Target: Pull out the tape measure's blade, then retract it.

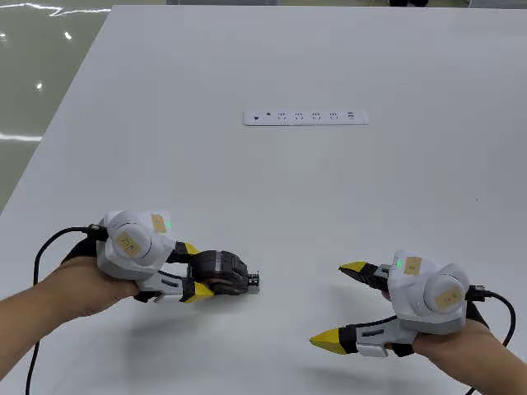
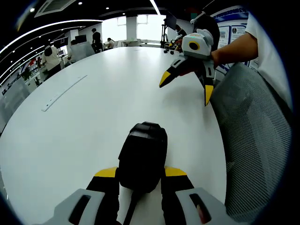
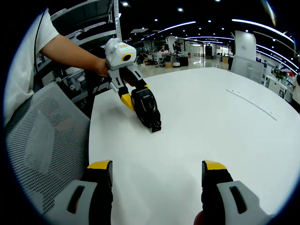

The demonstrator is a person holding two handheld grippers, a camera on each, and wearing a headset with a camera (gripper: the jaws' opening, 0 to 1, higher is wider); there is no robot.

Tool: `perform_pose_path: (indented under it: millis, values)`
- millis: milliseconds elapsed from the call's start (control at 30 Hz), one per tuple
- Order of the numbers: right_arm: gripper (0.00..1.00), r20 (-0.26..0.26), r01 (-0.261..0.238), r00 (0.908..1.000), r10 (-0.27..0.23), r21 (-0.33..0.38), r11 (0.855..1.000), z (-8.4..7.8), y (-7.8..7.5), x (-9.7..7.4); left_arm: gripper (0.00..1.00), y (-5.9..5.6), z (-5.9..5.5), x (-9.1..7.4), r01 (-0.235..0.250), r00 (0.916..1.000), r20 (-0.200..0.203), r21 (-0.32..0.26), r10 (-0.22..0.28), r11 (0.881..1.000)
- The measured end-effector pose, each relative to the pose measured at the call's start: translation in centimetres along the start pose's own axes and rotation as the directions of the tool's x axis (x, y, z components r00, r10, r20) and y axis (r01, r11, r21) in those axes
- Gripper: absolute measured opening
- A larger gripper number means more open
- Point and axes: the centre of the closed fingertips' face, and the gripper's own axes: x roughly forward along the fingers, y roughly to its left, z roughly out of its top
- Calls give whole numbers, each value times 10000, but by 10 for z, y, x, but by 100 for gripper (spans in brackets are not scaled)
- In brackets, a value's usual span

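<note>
A black tape measure (image 1: 221,272) lies on the white table (image 1: 288,181), its blade tip facing right and the blade inside the case. My left gripper (image 1: 193,270) is shut on the tape measure (image 2: 143,154), its yellow-tipped jaws pressing both sides of the case. From the right gripper view the tape measure (image 3: 146,107) sits ahead with the left gripper (image 3: 131,95) behind it. My right gripper (image 1: 339,304) hovers open to the right, a hand-width or more from the tape's tip, with nothing between its jaws. The right gripper (image 2: 187,82) appears far ahead, jaws spread.
A white power strip (image 1: 305,117) lies flat near the table's middle, well beyond both grippers. A grey mesh chair (image 3: 42,145) stands at the table's near edge. The table's left edge runs diagonally with glossy floor (image 1: 33,82) beyond it.
</note>
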Motion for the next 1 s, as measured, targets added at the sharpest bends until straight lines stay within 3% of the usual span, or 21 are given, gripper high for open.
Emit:
perform_pose_path:
  millis: [567,667,700,733,800,1000]
  values:
    - [73,-105,43,9999,-44,-160,9999,2,-2,4,29,-1,0,0,135,9996,-233,239,-130,9996]
    - [72,-85,-1,10000,-1,-226,9997,5,-2,8,29,-1,-1,0,167,9994,-315,582,-149,9982]
    - [72,-93,-4,10000,2,-263,9997,6,-2,9,28,4,0,-1,-60,9993,-347,1254,104,9921]
    - [70,-92,-21,10000,19,-286,9996,6,-2,11,28,-3,-1,0,129,9993,-372,825,-99,9965]
    - [68,-95,-54,9999,51,-342,9994,7,-3,16,28,-1,0,-1,135,9991,-415,681,-107,9976]
    - [59,-50,-135,9999,132,-578,9982,11,-4,28,28,-2,-1,-1,112,9989,-456,926,-70,9956]
